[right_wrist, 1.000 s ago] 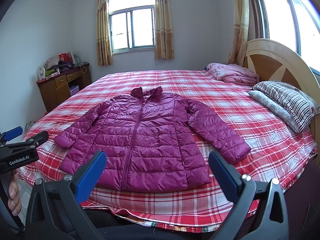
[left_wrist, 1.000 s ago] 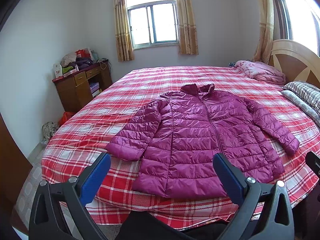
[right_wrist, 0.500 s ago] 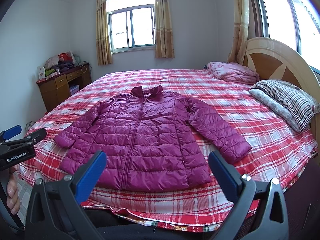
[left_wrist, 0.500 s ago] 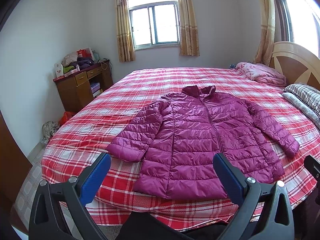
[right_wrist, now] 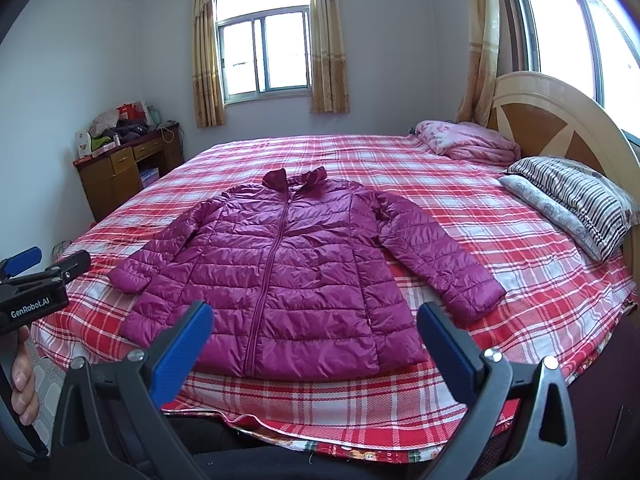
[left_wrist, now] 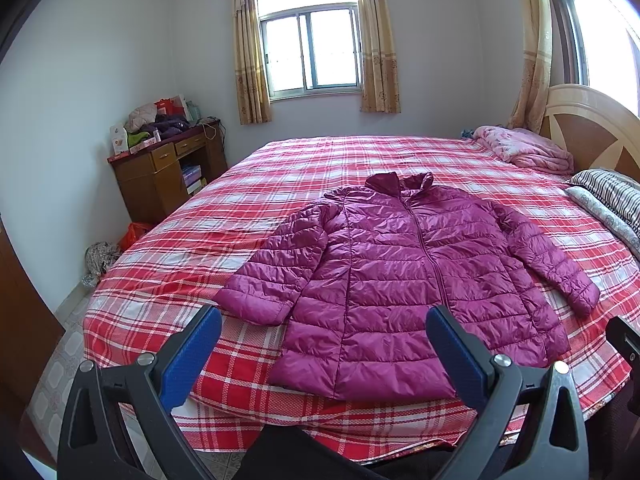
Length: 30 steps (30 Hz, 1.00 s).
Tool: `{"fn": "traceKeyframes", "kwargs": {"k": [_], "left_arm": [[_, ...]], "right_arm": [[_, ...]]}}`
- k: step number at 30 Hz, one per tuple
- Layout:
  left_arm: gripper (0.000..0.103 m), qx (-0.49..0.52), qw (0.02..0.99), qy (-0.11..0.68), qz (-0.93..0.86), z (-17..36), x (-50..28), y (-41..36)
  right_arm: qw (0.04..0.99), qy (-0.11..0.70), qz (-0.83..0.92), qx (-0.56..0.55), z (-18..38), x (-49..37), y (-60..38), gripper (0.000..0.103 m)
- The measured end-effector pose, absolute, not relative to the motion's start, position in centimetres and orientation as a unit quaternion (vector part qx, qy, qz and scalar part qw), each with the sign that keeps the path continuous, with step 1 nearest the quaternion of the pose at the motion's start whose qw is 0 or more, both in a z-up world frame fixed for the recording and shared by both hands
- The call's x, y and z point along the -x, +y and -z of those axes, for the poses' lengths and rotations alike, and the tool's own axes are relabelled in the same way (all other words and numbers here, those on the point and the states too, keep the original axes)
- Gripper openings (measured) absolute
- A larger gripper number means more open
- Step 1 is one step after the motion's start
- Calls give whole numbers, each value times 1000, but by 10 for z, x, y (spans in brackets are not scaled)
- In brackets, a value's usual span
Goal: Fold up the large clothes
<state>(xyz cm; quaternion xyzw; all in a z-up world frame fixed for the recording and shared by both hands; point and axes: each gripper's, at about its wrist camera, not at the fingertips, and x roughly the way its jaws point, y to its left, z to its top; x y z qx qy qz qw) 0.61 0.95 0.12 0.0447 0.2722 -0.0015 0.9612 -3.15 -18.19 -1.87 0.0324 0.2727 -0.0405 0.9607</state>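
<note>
A magenta quilted puffer jacket lies flat, front up and zipped, on the red plaid bed, sleeves spread to both sides, hem toward me. It also shows in the right wrist view. My left gripper is open and empty, held before the bed's near edge, short of the hem. My right gripper is open and empty, likewise short of the hem. The left gripper's body shows at the left edge of the right wrist view.
A folded pink blanket and striped pillows lie by the wooden headboard on the right. A cluttered wooden desk stands at the far left wall. Bags lie on the floor beside the bed.
Both views have shifted slightly; the jacket sits a little higher and nearer in frame. Both grippers stay open and the jacket has not moved.
</note>
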Motion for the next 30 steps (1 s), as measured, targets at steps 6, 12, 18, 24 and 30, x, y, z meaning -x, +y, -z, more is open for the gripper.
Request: {"fn": "traceKeyframes", "kwargs": {"k": [6,12,18,24,30], "left_arm": [[102,-44,961,273,0,-2,-6,11],[102,-43,961,273,1,-2,-7,11],[102,-43,961,273,0,-2,-7,12],[102,-42,961,274,-1,-1,-8,13],[102,-42,961,274,-1,0,-9,14]], "right_arm": [[960,274,40,-32,19,31,-182,103],[960,274,40,-33,20,31,-183,103],[960,275,40,-33,18,30,-184,103],[960,277,40,-33,21,30,-182,103],[959,279,39,-34,27,30,-180,103]]}}
